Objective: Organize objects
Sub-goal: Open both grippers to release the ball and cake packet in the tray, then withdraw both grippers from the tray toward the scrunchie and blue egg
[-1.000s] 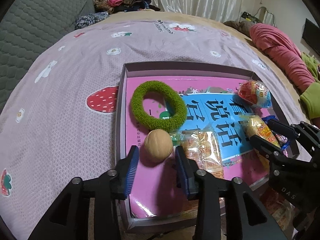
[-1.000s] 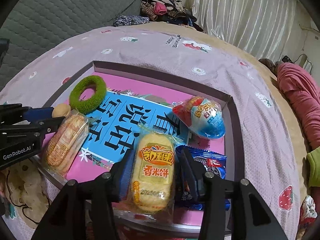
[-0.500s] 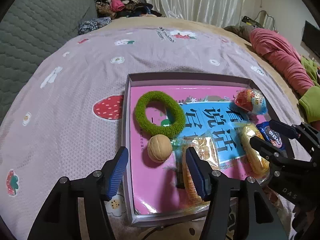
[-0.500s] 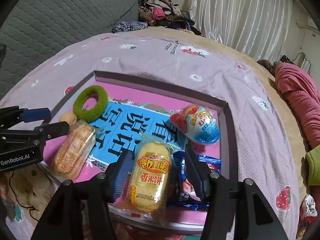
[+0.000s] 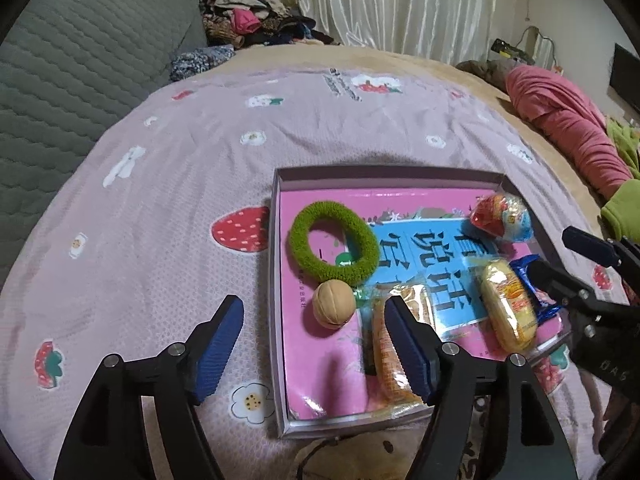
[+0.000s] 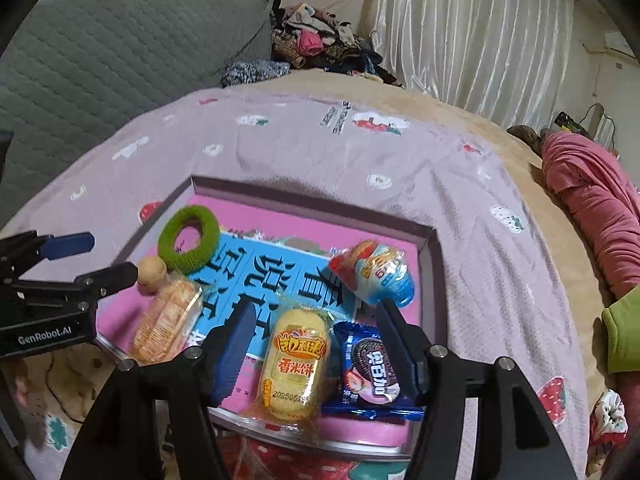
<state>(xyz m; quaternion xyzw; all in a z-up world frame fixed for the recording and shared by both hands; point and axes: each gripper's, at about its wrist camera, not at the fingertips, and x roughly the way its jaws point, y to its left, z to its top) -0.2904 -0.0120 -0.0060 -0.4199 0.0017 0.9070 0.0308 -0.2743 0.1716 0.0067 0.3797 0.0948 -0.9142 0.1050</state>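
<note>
I am holding my left claw [image 5: 314, 344] wide, its jaws having just been opening and gripping nothing, above the tray [image 5: 276, 300]'s near left corner; the walnut [image 5: 334, 309] lies inside the tray beyond my blue pads. My right claw [image 6: 316, 350], also just opening, is hanging over the yellow rice cake [image 6: 294, 364] and cookie packet [image 6: 370, 376] near the tray's front edge, touching neither.

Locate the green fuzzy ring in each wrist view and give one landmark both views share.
Left wrist view: the green fuzzy ring lies centre frame, in the tray's far left part, just above the walnut.
Right wrist view: the ring sits left of centre, near the tray's far left corner.
Shared landmark: the red-and-blue egg-shaped snack by the tray's far right wall.
</note>
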